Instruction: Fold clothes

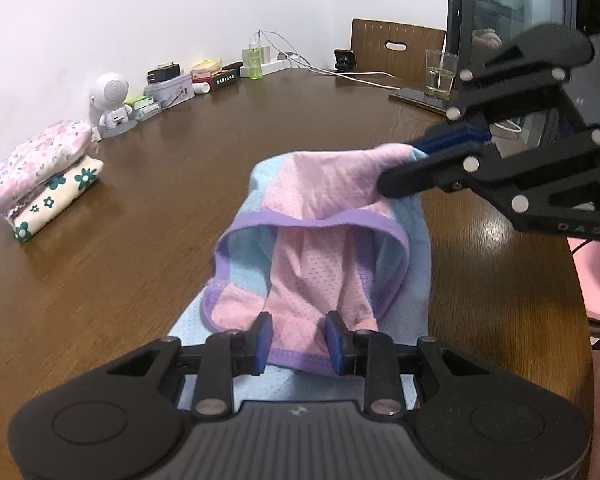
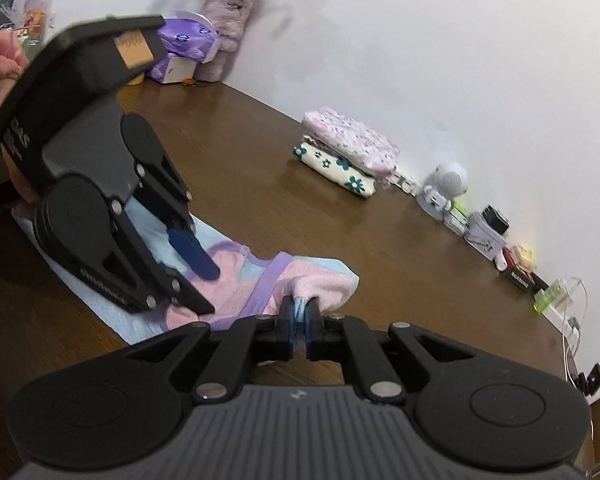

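Observation:
A pink and light blue mesh garment (image 1: pixel 324 240) with purple trim lies crumpled on the brown wooden table (image 1: pixel 140 240). My left gripper (image 1: pixel 300 338) stands open over its near edge, with pink fabric lying between the blue pads. My right gripper (image 1: pixel 400 166) reaches in from the right and is shut on the garment's far corner, which it holds lifted. In the right wrist view the right gripper (image 2: pixel 300 326) pinches a bunch of the garment (image 2: pixel 240 284), and the left gripper (image 2: pixel 210 290) hovers open above the cloth.
Two folded floral clothes are stacked (image 1: pixel 44 172) at the left by the wall, also seen as a stack (image 2: pixel 348 156). An astronaut-shaped speaker (image 1: pixel 112 100), small boxes, a glass (image 1: pixel 440 74), a monitor (image 1: pixel 512 20) and a chair (image 1: pixel 396 46) line the far edge. A vase (image 2: pixel 224 32) stands by the wall.

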A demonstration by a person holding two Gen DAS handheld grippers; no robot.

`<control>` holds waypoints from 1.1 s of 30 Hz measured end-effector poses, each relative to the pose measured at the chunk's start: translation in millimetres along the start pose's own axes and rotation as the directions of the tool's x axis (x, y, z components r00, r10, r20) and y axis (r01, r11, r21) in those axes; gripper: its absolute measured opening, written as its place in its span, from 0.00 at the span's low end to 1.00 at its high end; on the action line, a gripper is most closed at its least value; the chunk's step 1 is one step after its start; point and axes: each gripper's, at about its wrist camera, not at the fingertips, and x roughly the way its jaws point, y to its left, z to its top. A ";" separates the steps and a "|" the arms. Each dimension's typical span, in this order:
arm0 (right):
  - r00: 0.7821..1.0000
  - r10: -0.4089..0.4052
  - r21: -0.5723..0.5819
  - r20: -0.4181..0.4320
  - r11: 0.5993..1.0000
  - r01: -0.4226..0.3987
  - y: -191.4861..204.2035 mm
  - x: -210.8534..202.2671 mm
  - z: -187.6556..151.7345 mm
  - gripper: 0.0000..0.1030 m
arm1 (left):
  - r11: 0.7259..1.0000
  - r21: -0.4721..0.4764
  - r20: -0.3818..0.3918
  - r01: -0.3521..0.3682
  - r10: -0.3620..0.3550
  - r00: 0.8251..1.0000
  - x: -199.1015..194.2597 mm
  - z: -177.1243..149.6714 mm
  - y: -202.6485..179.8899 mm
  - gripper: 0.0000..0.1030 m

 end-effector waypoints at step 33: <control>0.972 0.231 -0.641 0.042 0.753 -0.151 67.0 -4.6 6.2 0.04 | 0.992 -0.087 -0.034 -0.095 0.092 0.995 -58.5 -45.9 -5.5 0.40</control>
